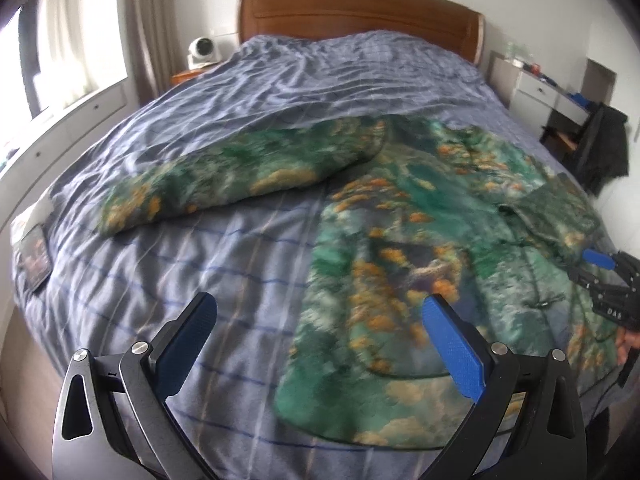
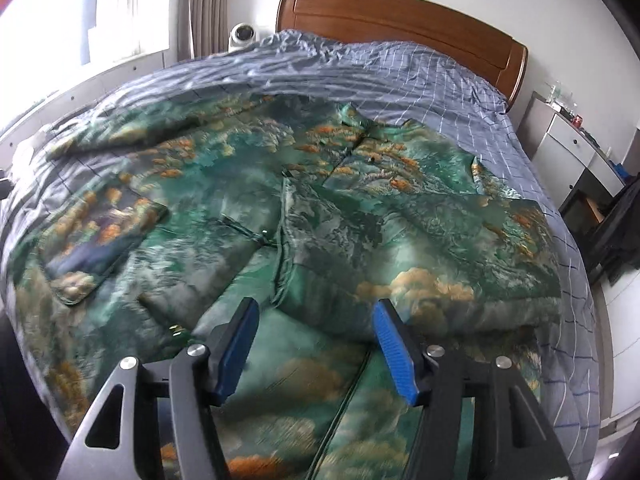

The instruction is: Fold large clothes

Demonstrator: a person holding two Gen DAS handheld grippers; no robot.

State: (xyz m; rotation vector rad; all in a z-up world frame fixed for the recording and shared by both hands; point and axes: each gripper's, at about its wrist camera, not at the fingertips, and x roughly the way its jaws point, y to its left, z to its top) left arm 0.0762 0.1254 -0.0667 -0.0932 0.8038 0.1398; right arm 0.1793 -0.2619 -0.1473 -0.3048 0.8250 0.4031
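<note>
- Left wrist view: the left gripper [image 1: 320, 312] hangs above the bed [image 1: 200, 248], its blue fingers [image 1: 452, 352] spread wide apart, holding nothing and touching nothing.
- The garment [image 1: 400, 240], green with orange patches, lies spread on the blue striped bedcover, one sleeve [image 1: 224, 176] stretched out to the left.
- At the right edge, the right gripper [image 1: 600, 268] sits low over the garment with one blue finger showing; from here you cannot tell its opening. White lettering on its black body reads something like "DA6".
- Right wrist view: the right gripper [image 2: 316, 344] has its fingers [image 2: 394, 352] apart with a clear gap, gripping nothing, poised over the garment [image 2: 320, 220].
- The garment covers most of the bed [image 2: 460, 92], front opening running up the middle, a patch pocket [image 2: 104, 232] to the left.
- Beyond: wooden headboard [image 2: 400, 20], small white fan [image 2: 242, 36].
</note>
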